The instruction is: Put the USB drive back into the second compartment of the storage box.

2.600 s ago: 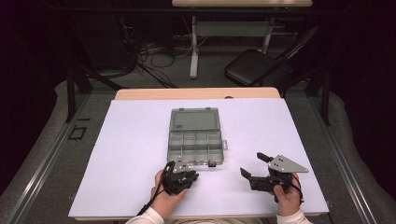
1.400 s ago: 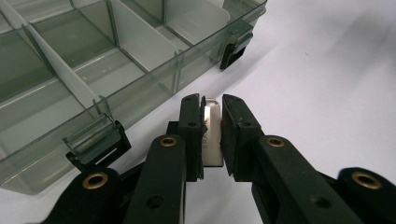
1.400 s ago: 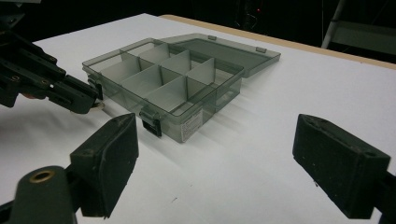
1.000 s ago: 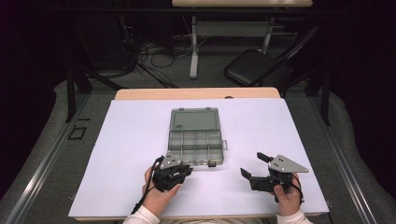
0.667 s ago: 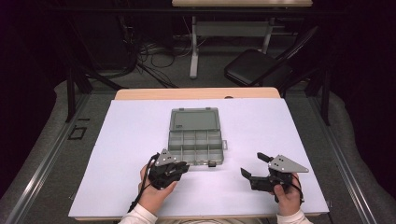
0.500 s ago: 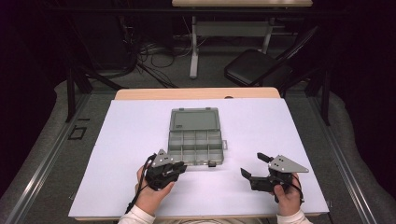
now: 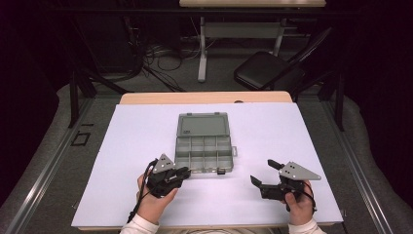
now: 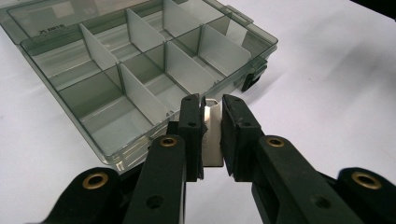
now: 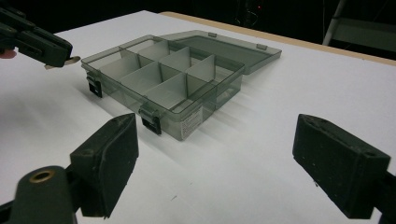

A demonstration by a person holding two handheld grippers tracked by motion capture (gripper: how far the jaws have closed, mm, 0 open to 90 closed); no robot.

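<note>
A: Status of left gripper?
B: Clamped on a white divider, held upright between the pads, just short of the organizer box and ahead of its near left corner.
A: Progress?
B: Lid open, several dividers already seated; held piece not yet inserted. Remaining: carry forward, lower into a slot.
A: Right gripper?
B: Spread wide, empty, resting on the table; box ahead and left, well apart.
</note>
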